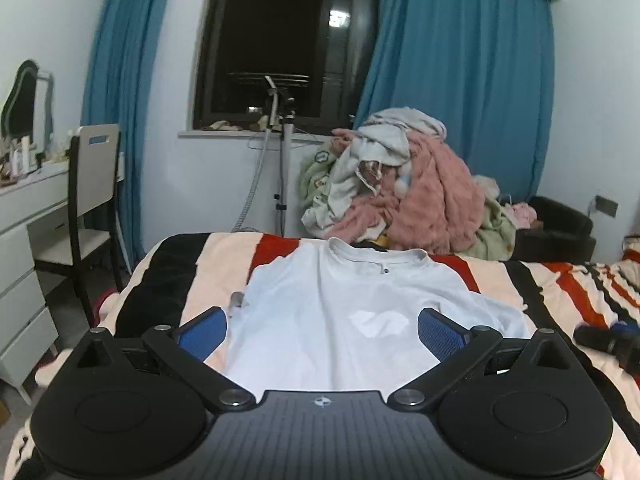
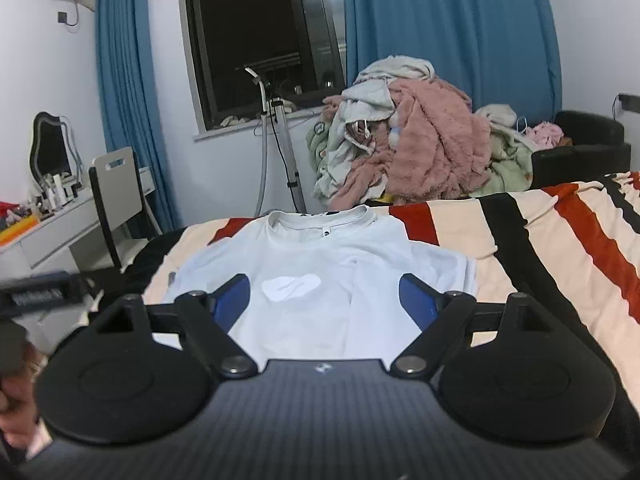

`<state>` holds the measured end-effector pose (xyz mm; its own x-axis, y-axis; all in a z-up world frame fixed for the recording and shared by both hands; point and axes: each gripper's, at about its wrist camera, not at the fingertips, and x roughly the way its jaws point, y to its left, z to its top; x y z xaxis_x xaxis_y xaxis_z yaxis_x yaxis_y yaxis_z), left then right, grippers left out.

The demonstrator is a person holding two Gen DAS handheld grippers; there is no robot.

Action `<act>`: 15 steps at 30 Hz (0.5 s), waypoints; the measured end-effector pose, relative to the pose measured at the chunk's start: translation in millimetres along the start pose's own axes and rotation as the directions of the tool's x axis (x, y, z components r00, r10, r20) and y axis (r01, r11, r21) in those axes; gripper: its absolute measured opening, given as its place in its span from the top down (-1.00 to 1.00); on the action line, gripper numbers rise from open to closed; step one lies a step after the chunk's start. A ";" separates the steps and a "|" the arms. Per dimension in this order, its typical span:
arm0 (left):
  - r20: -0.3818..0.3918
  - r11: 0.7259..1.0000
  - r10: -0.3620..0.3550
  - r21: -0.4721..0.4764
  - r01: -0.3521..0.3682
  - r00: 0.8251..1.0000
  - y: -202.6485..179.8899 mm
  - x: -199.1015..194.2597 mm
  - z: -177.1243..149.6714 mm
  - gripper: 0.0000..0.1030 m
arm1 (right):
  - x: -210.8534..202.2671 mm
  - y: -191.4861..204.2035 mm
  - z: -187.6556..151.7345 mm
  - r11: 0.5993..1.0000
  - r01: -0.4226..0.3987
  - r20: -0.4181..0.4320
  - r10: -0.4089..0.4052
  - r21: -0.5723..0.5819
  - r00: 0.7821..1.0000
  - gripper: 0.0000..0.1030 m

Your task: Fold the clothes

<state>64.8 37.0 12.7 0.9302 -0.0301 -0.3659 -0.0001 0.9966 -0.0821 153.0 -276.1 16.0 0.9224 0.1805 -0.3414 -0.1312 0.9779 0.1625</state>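
Note:
A pale white T-shirt lies flat on the striped bed, collar toward the window, a white patch on its chest. In the right wrist view the same T-shirt shows a side folded inward on the right. My left gripper hovers over the shirt's lower part, open, nothing between its blue pads. My right gripper also stands open above the shirt, holding nothing. The right gripper's black body shows at the right edge of the left wrist view; the left gripper's body is blurred at the left edge of the right wrist view.
A heap of pink, green and grey clothes sits past the bed's far edge. A tripod stand rises below the dark window. A chair and white dresser are at left; a black armchair is at right. The striped blanket extends right.

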 end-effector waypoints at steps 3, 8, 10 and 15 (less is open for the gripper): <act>-0.001 0.999 -0.010 -0.032 0.009 1.000 8.7 -2.3 -12.5 -0.99 | 6.4 0.2 -20.6 1.000 -0.001 -0.004 0.000 -0.013 1.000 -0.61; -0.110 0.997 0.003 -0.074 -0.011 0.994 16.6 32.2 -33.1 -0.99 | 8.9 -2.1 -23.6 0.999 -0.016 0.016 0.015 0.032 1.000 -0.61; -0.163 0.995 0.019 -0.094 -0.035 0.986 21.1 51.4 -39.9 -0.99 | 7.5 -3.6 -25.9 0.999 -0.017 0.030 0.016 0.042 0.999 -0.61; -0.240 0.971 0.022 -0.224 -0.078 0.970 50.1 107.2 -44.1 -0.98 | 19.8 -5.1 -39.0 0.997 -0.020 -0.013 0.021 0.072 1.000 -0.61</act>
<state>148.4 80.4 -71.6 0.8143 -0.0254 -0.5798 -0.1547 0.9534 -0.2591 157.8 -273.5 -27.7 0.9147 0.2026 -0.3497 -0.1234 0.9639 0.2358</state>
